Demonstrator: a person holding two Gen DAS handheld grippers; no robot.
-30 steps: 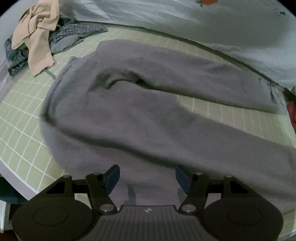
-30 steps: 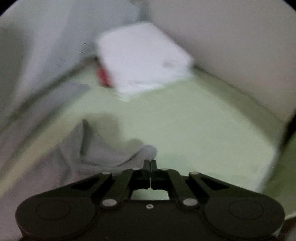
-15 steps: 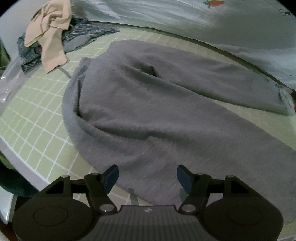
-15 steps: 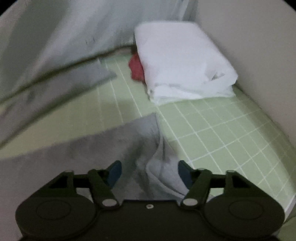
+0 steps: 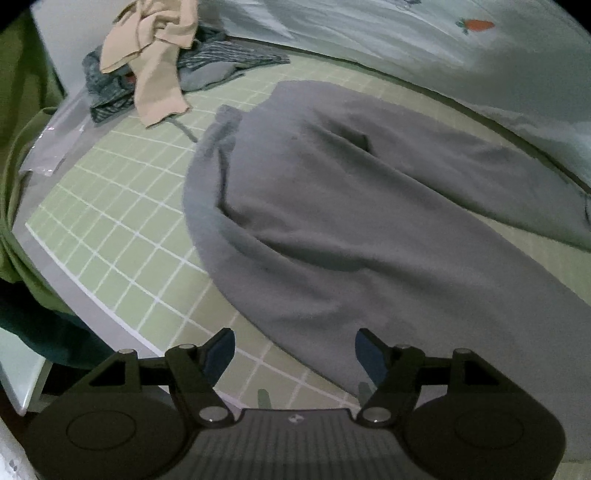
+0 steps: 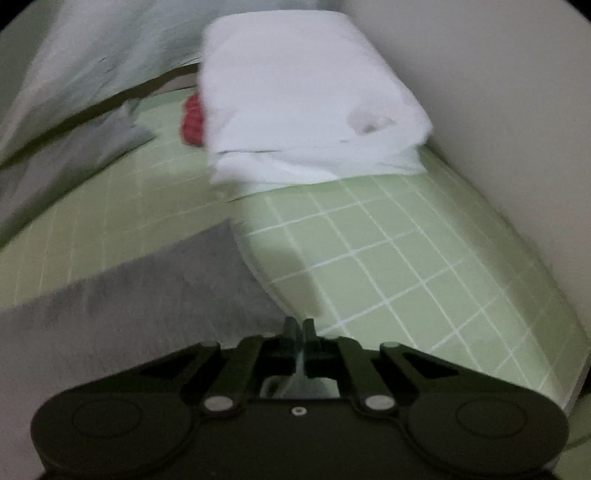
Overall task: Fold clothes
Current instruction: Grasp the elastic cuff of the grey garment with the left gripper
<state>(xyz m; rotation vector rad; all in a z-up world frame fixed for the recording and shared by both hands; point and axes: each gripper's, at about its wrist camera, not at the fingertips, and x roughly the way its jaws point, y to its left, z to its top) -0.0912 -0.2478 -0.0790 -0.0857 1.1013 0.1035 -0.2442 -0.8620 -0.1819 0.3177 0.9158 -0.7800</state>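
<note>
pants: grey fleece sweatpants spread flat on the green grid mat, waistband toward the left edge, both legs running off to the right with a strip of mat between them; drawcord trails from the waistband onto the mat
near leg: cuff end reaches the right gripper, hem edge turned up and showing a lighter inside
far leg: its cuff lies by the curtain edge, just beside a red item
left gripper: hovers above the near edge of the pants, jaws spread wide, blue pads clear of the cloth, nothing between them
right gripper: jaws have just been closing and now stand pressed together; light fabric shows in the slot right behind the tips, so it looks pinched on the cuff hem, though the frame is blurred there
unfolded pile: beige garment draped over a blue-grey striped one, far left corner of the mat, well apart from the pants
folded stack: white folded cloth at the far right end of the mat against the wall, partly covering the red item
backdrop: pale sheet with a carrot print hangs along the far side
</note>
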